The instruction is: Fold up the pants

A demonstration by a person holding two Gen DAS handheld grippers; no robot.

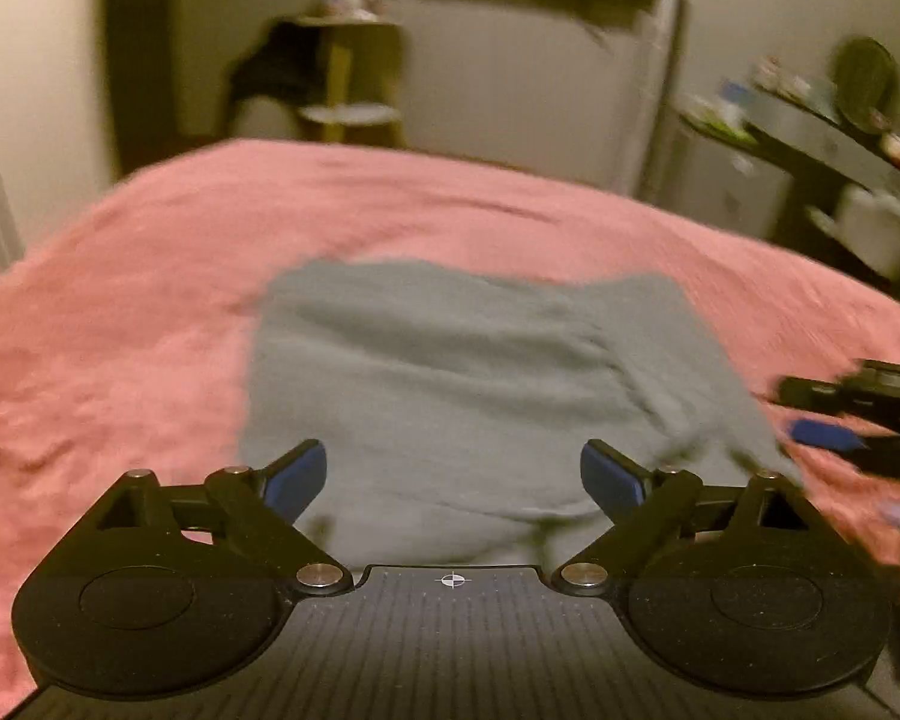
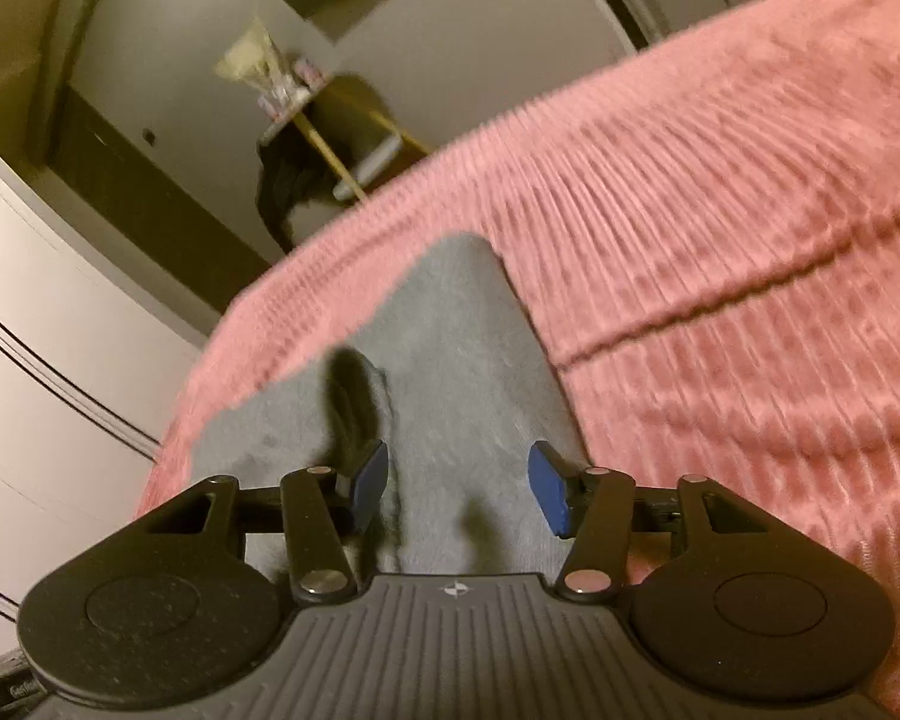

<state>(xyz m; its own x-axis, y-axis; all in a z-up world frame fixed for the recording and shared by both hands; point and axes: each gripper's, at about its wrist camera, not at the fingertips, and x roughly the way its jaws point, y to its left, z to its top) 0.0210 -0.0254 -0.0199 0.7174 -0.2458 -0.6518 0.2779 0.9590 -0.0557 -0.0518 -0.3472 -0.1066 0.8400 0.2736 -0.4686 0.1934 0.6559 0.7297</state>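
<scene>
A dim room with pale walls surrounds a bed under a pink ribbed blanket (image 1: 150,312). The grey pants (image 1: 450,372) lie folded into a rough rectangle on that blanket, creased along their right side. Your left gripper (image 1: 453,477) hangs over their near edge, released, jaws wide apart with nothing between the blue pads. Your right gripper (image 2: 459,489) sits low over the same cloth, jaws parted, pads clear of the fabric. Both views are blurred.
</scene>
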